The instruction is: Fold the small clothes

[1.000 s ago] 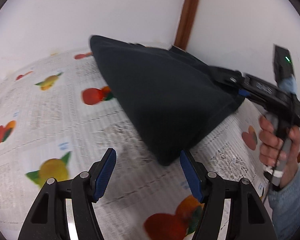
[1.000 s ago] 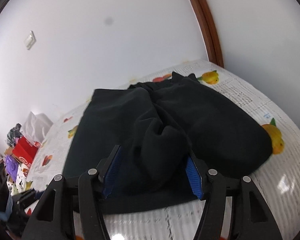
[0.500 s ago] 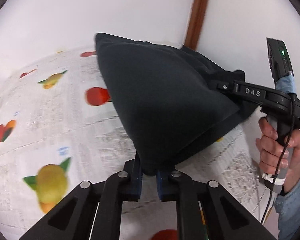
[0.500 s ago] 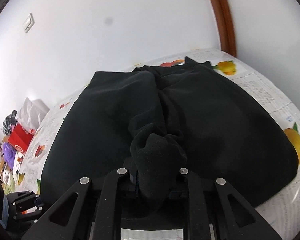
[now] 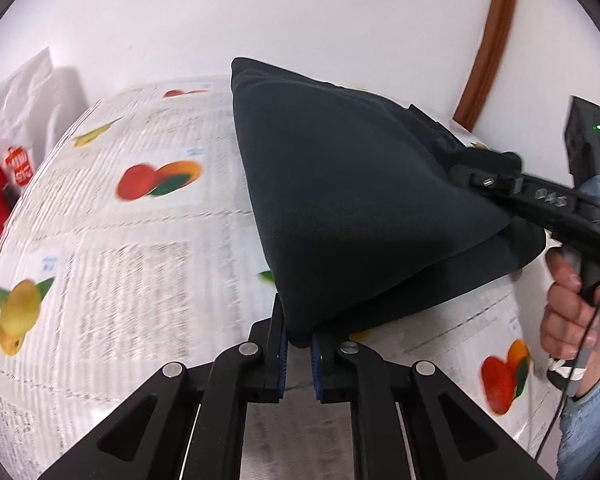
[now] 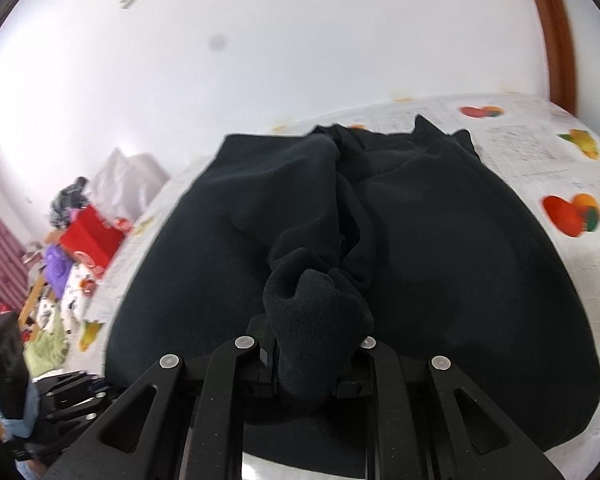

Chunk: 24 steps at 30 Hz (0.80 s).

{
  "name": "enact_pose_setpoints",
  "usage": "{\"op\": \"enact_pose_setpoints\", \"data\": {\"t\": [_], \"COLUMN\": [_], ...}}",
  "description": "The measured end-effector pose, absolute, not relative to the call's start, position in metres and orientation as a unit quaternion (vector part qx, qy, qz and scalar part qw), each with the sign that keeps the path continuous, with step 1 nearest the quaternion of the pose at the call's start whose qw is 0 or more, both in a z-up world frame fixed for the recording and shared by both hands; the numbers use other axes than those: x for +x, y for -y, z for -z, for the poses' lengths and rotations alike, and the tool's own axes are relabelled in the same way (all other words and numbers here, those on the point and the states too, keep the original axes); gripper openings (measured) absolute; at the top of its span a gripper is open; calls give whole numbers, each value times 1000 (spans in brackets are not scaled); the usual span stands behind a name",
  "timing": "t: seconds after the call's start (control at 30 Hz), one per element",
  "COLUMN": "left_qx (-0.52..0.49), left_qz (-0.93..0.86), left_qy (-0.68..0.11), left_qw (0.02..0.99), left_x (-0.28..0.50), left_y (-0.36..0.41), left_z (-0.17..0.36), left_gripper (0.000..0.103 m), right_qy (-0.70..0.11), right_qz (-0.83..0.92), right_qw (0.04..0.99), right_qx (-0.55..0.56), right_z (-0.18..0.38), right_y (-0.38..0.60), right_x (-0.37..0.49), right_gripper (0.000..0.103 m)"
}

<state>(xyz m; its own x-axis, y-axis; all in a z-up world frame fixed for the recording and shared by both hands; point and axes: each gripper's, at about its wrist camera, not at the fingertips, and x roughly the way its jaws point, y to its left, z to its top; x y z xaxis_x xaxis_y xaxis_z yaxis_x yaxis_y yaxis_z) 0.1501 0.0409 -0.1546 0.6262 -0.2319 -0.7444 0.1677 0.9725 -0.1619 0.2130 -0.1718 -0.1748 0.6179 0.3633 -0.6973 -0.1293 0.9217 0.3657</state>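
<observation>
Left view: my left gripper [image 5: 299, 354] jaws, wide open a second ago, are now clamped on the near corner of the dark garment [image 5: 364, 216], lifted off the fruit-print worktop [image 5: 132, 248]. Right gripper [image 5: 540, 200] bites the far edge. Background blurred.

Right view: my right gripper [image 6: 314, 364] jaws, open a second ago, are closed on a bunched cuff; garment [image 6: 440, 264] spreads ahead on the worktop [image 6: 540, 152]. Both ends gripped, so I judge a fold can start. Pads hidden by cloth; garment type unclear.

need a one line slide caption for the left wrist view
Left gripper clamps a corner of the dark garment over the fruit-print tablecloth while the right gripper holds its far edge.
</observation>
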Motion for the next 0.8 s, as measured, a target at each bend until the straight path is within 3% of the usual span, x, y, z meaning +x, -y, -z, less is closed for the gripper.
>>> {"op": "enact_pose_setpoints", "data": {"t": [0.13, 0.3, 0.33, 0.4, 0.47, 0.57, 0.67, 0.73, 0.77, 0.8], "left_qx": [-52, -34, -32, -29, -21, -9, 11, 10, 10, 12], "left_qz": [122, 125, 131, 143, 148, 143, 124, 122, 121, 116], "left_qy": [-420, -416, -415, -409, -405, -414, -424, -421, -420, -420], "left_qw": [898, 900, 900, 901, 902, 899, 897, 899, 899, 900], "left_x": [143, 144, 145, 142, 149, 160, 171, 173, 175, 176], "left_y": [-46, -37, -34, -32, -24, -11, 0, 1, 1, 1], "left_z": [154, 154, 154, 154, 151, 150, 156, 158, 159, 159], "left_gripper": [10, 14, 18, 33, 51, 52, 53, 53, 54, 56], "right_qy": [-357, -403, -399, -392, -393, -399, -395, -397, -409, -417], "right_qz": [-147, -119, -117, -107, -96, -93, -75, -75, -81, -83], "right_qw": [903, 892, 893, 898, 898, 892, 893, 891, 885, 883], "right_qx": [187, 169, 172, 170, 171, 189, 203, 206, 206, 200], "right_z": [157, 175, 174, 172, 173, 179, 181, 181, 183, 184], "right_y": [191, 197, 200, 203, 201, 201, 198, 196, 192, 191], "right_x": [186, 181, 179, 176, 182, 194, 206, 213, 219, 223], "right_gripper": [17, 25, 27, 44, 47, 50, 50, 36, 19, 17]}}
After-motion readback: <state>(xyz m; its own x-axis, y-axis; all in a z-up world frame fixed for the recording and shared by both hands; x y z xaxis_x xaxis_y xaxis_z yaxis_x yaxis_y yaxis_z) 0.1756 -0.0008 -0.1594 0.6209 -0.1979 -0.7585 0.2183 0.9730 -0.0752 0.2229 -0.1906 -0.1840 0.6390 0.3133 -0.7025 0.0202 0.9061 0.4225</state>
